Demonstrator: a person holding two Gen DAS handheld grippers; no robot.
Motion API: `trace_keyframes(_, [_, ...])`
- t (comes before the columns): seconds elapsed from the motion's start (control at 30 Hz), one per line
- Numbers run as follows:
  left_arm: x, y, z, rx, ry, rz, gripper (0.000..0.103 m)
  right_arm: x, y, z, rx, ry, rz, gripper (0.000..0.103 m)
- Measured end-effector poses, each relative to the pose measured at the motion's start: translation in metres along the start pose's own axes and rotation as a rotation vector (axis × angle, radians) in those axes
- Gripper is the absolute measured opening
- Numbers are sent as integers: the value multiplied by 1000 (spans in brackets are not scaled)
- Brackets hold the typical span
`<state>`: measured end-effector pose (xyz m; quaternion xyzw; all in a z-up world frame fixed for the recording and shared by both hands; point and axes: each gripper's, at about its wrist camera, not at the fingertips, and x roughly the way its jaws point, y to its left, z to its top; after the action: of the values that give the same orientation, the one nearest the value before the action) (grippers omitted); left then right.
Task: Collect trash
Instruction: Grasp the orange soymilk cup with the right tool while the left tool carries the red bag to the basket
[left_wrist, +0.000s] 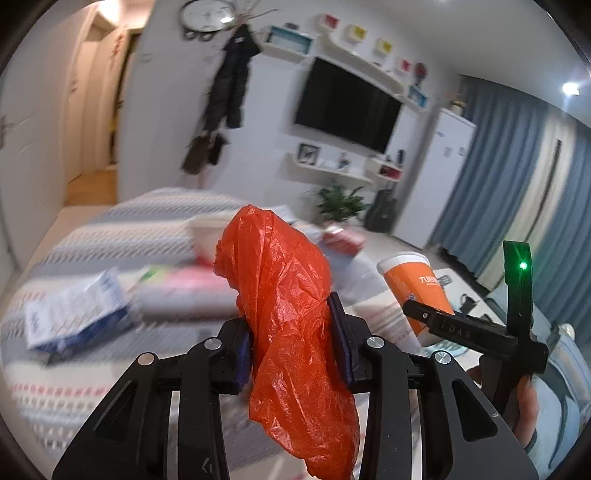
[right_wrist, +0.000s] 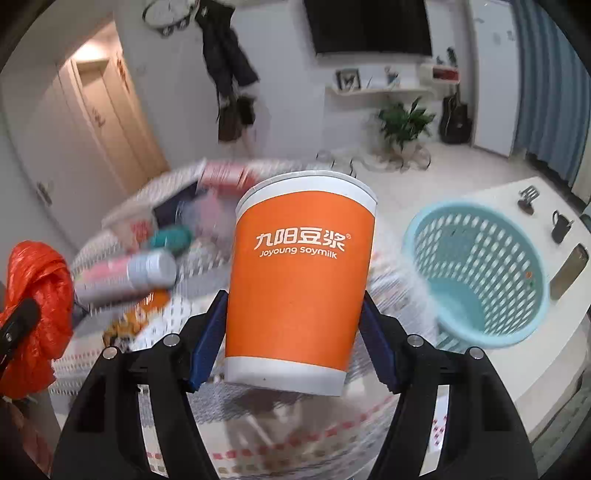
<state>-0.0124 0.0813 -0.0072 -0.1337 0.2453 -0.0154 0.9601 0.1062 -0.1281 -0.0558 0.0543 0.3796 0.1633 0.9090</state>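
crumpled between the blue pads of the left gripper (left_wrist: 291, 339), an orange bag (left_wrist: 291, 325) is sticking up above the fingers and hanging down below them; the jaws are pinching it in the middle. in the right wrist view the same bag (right_wrist: 35, 295) is showing at the far left edge.

the right gripper (right_wrist: 293, 343) is pinching an orange cup (right_wrist: 299, 288) by its lower half, one blue pad pressing on each side. the cup is standing almost upright, tilting slightly, with its white rim on top and white print reading "joyoung soymilk". from the left wrist view the cup (left_wrist: 415, 291) is sitting to the right, held aloft beside the bag but apart from it.

a light blue basket (right_wrist: 480, 273) is lying to the right of the cup, its open mouth tilting toward the camera, resting on a white table (right_wrist: 546, 332). farther left, blurred litter is lying on a patterned cloth (right_wrist: 177, 328): a can (right_wrist: 129, 273) on its side near the left, and a blue-and-white box (left_wrist: 74, 314) in the left wrist view. a black tv (left_wrist: 347, 103) is hanging on the far wall.
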Motion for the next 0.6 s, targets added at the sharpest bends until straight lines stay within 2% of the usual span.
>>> trace_keyframes(0.17, [25, -53, 29, 93, -20, -79, 34, -26, -41, 30, 41, -94, -66, 65])
trace_keyframes(0.33, [73, -115, 49, 156, 32, -190, 34, -36, -93, 52, 90, -152, -162, 65])
trace_keyframes(0.5, [134, -165, 49, 176, 118, -268, 34, -25, -147, 59, 151, -145, -244, 65])
trace_keyframes(0.6, [175, -183, 41, 178, 176, -290, 34, -9, -177, 57, 198, -107, -280, 65])
